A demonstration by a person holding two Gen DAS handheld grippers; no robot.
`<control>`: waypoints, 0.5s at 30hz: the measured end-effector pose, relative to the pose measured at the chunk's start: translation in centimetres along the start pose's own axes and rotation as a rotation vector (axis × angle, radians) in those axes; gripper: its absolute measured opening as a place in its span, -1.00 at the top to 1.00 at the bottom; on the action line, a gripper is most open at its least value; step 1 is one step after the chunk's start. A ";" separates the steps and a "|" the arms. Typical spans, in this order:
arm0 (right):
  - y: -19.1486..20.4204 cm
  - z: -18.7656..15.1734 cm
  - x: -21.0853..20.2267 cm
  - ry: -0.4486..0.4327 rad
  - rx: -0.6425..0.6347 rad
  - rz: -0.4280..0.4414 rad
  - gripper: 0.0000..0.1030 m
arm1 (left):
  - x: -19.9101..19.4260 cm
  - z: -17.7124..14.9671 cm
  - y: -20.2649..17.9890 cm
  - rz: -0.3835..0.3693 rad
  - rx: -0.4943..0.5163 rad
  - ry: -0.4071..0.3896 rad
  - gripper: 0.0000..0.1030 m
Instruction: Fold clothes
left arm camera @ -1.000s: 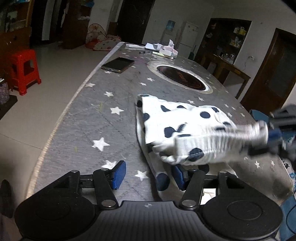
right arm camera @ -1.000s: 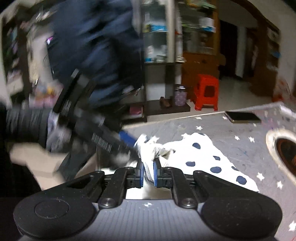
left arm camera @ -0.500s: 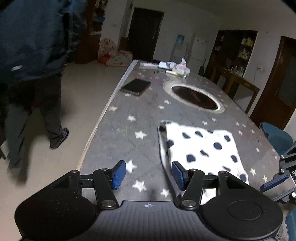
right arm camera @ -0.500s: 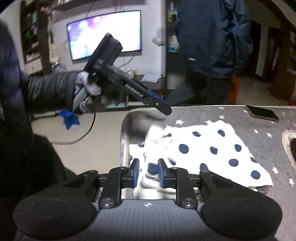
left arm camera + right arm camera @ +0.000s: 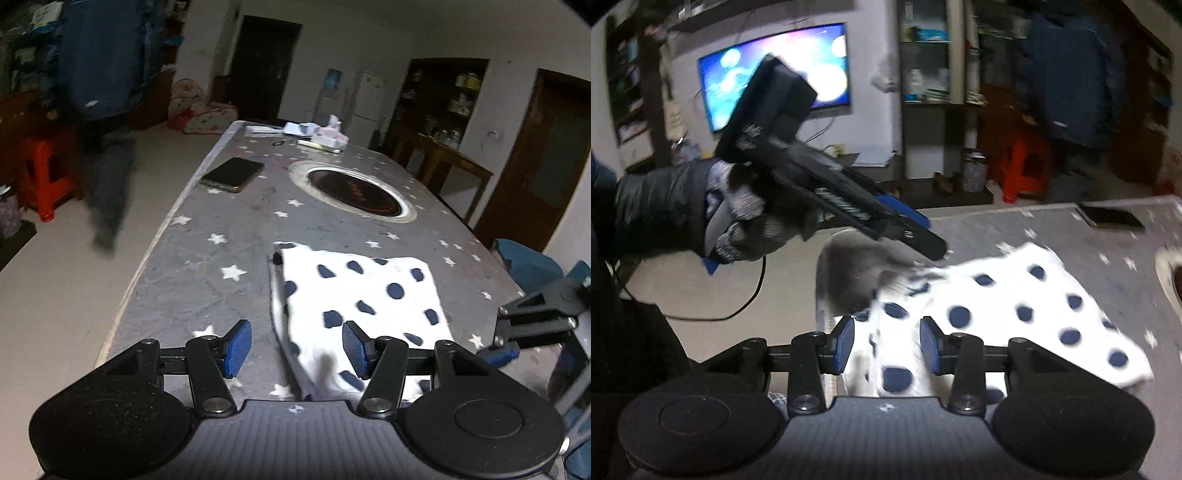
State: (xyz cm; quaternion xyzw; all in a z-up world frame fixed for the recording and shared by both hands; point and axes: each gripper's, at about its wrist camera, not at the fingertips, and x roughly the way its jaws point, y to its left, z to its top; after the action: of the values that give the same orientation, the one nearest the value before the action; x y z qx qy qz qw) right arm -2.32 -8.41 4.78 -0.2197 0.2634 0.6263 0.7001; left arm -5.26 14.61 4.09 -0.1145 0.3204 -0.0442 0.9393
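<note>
Dim indoor light is showing in both views, colours running cool and grainy. Ahead of the left jaws the grey table (image 5: 236, 236) is catching a soft sheen, and the white spotted cloth (image 5: 354, 295) is reading as the brightest patch, nearly blowing out. Far ahead and left of the right jaws a television (image 5: 775, 70) is glaring, overexposed. The cloth's edges beyond the right jaws are smearing with motion blur, and a dark shadow is falling on its near-left corner. A standing person (image 5: 107, 74) is blurring. Fisheye bending and black vignetting are curving the frame corners.
</note>
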 end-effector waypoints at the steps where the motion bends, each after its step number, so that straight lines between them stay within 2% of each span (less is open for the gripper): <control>1: 0.4 0.3 0.7 0.013 -0.027 -0.014 0.26 | -0.1 0.0 0.2 0.006 -0.009 -0.001 -0.13; 4: 1.4 1.0 2.7 0.059 -0.114 -0.072 0.29 | -0.4 -0.2 0.6 0.020 -0.029 -0.006 -0.13; 9: 2.5 1.4 4.7 0.130 -0.200 -0.105 0.34 | -0.8 -0.8 1.1 0.026 -0.047 -0.008 -0.13; 15: 2.6 1.6 5.1 0.156 -0.171 -0.103 0.64 | -1.1 -1.3 1.7 0.023 -0.069 -0.006 -0.13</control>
State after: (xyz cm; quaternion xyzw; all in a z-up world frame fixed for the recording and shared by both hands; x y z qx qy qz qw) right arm -4.36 -3.22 2.80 -0.3401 0.2511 0.5905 0.6874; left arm -6.90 16.18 3.38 -0.1434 0.3200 -0.0220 0.9362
